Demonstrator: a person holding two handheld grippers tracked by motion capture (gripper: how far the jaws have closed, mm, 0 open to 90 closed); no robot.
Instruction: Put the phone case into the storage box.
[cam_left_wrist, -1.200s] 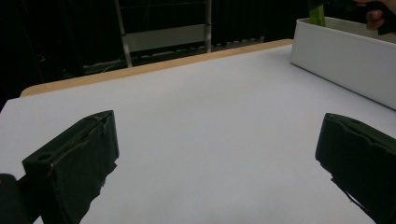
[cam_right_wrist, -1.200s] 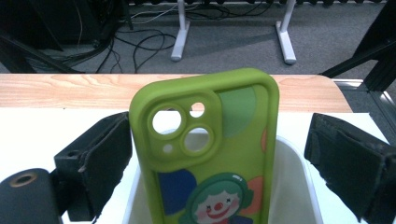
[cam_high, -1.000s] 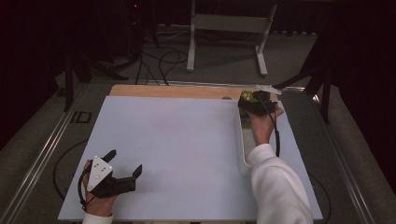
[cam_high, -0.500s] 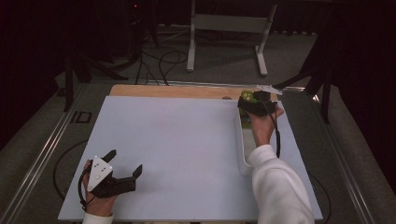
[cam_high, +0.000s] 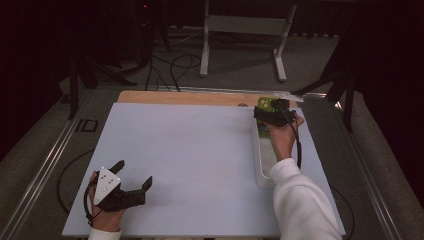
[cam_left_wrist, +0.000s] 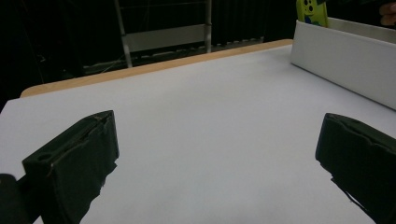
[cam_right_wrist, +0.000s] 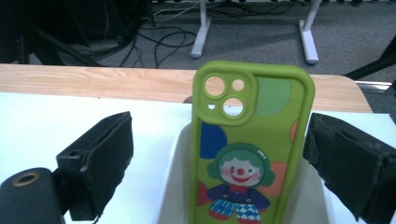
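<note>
Nothing has moved since before: my right gripper (cam_right_wrist: 219, 154) still hangs wide open, holding nothing, around the light, stiff, slick phone case (cam_right_wrist: 250, 144) upright in the tray (cam_high: 260, 165) at the table's far right corner; grip its long edges.

Showing no readable text, label, brand or number anywhere, only a clown drawing on the green phone case (cam_right_wrist: 252, 149).

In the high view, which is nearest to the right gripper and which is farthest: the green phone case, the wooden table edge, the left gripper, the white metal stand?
1. Green phone case: at the right gripper, in the white tray's far end.
2. Wooden table edge: just behind.
3. White metal stand: on the floor beyond.
4. Left gripper: near left corner.
</note>
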